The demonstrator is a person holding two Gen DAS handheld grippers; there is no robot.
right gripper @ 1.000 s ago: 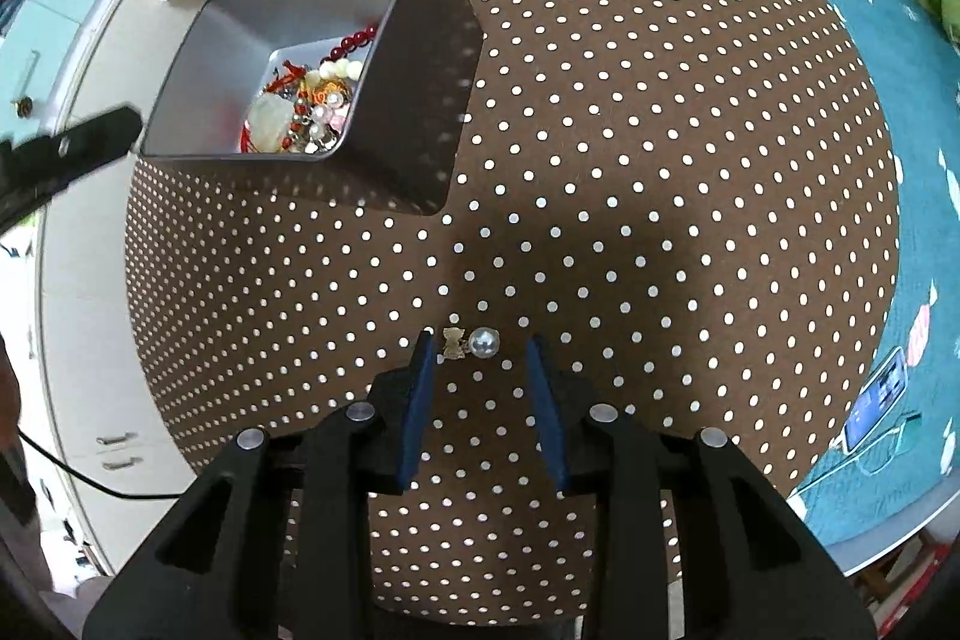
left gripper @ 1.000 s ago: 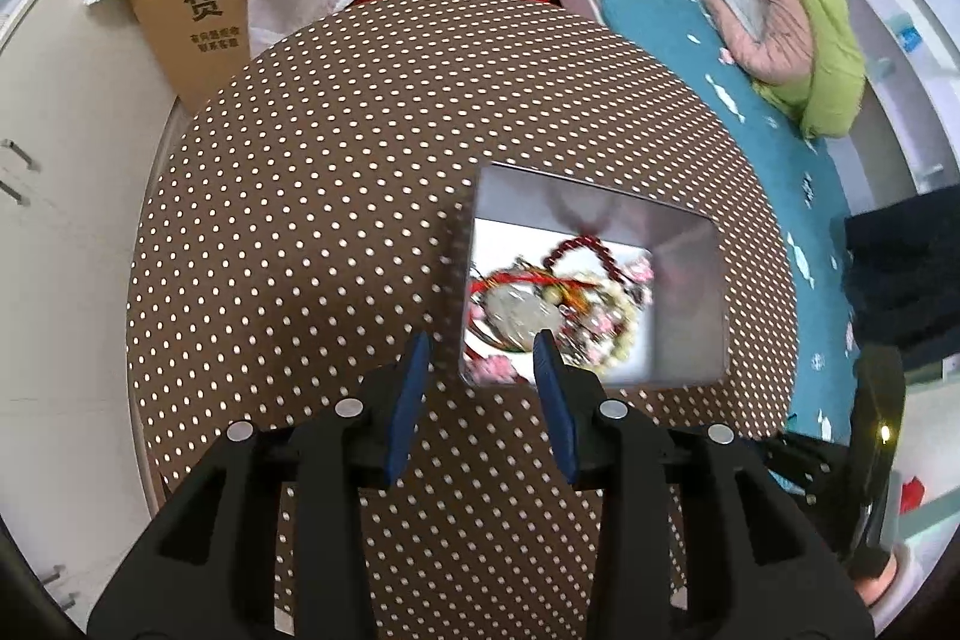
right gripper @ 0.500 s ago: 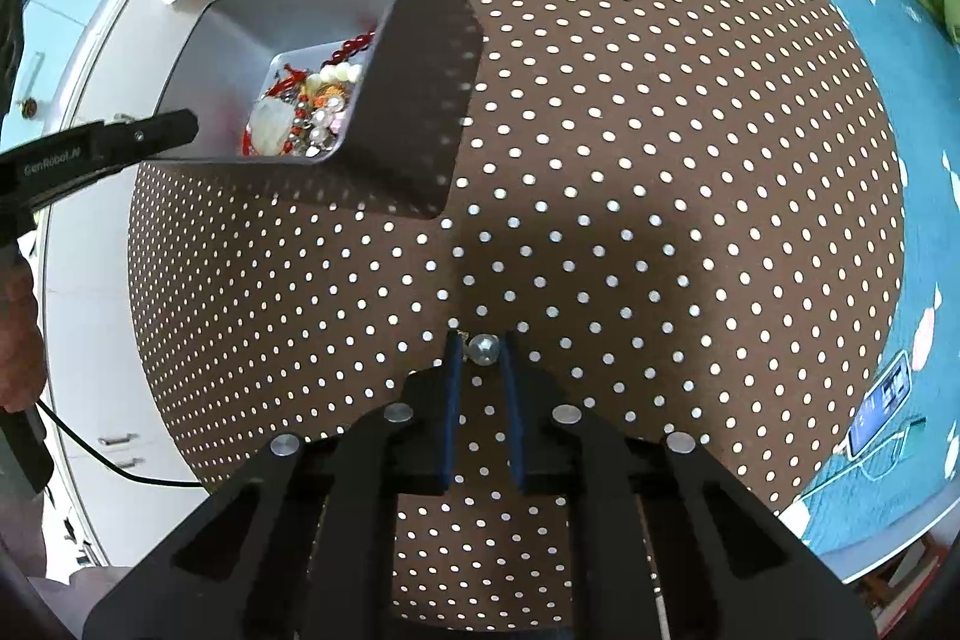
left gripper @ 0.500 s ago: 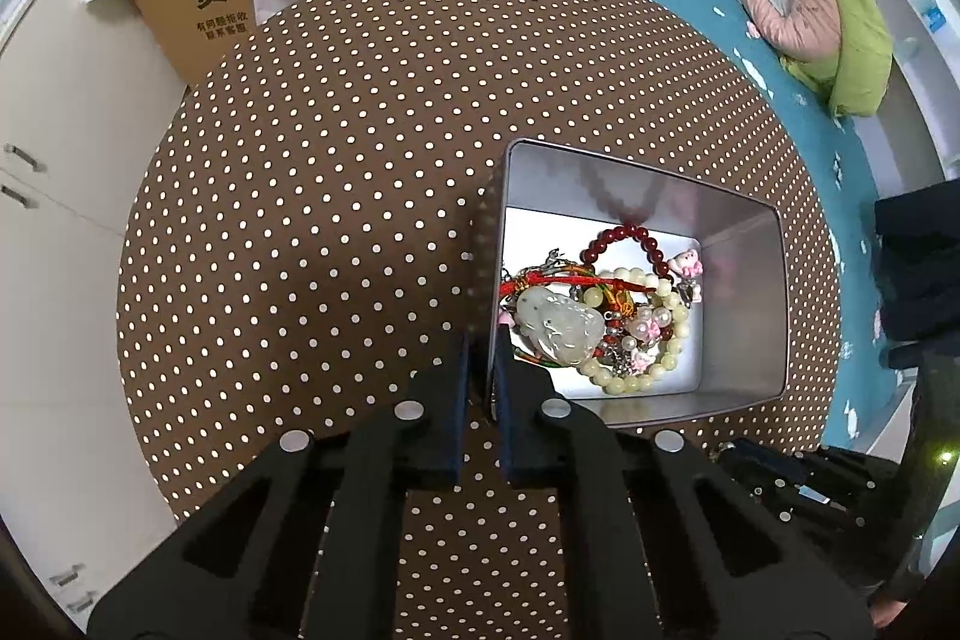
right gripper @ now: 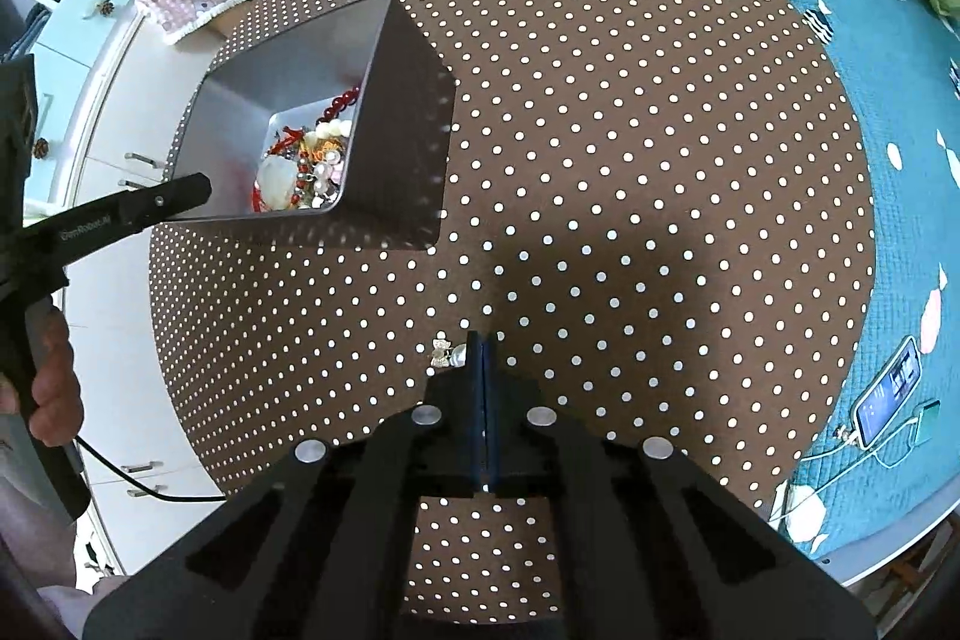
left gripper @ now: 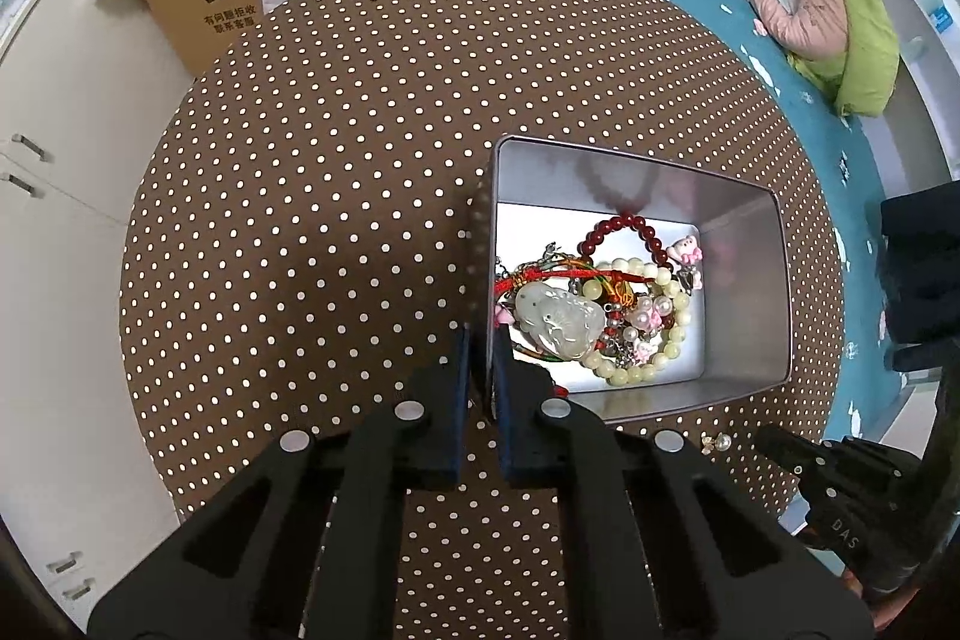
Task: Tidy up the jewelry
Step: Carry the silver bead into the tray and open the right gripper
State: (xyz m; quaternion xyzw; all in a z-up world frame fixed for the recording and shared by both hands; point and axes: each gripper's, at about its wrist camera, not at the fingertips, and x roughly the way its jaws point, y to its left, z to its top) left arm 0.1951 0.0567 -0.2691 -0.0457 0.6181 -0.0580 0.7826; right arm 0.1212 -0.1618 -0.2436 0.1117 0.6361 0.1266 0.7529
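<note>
A silver metal tin stands on the brown polka-dot table and holds bead bracelets, red cords and a pale jade pendant. My left gripper is shut on the tin's near left wall. The tin also shows in the right wrist view, with the left gripper's finger at its near rim. A small pearl earring lies on the cloth just left of my right gripper, whose jaws are fully together with nothing visible between them. The earring also shows in the left wrist view.
The round table has a brown dotted cloth. A bed with a teal cover lies to the right, with a phone on it. A cardboard box under pink cloth stands beyond the table. White cabinets are on the left.
My left gripper closed on the tin's near wall. My right gripper closed completely, and the pearl earring now lies just left of its tips instead of between them.
</note>
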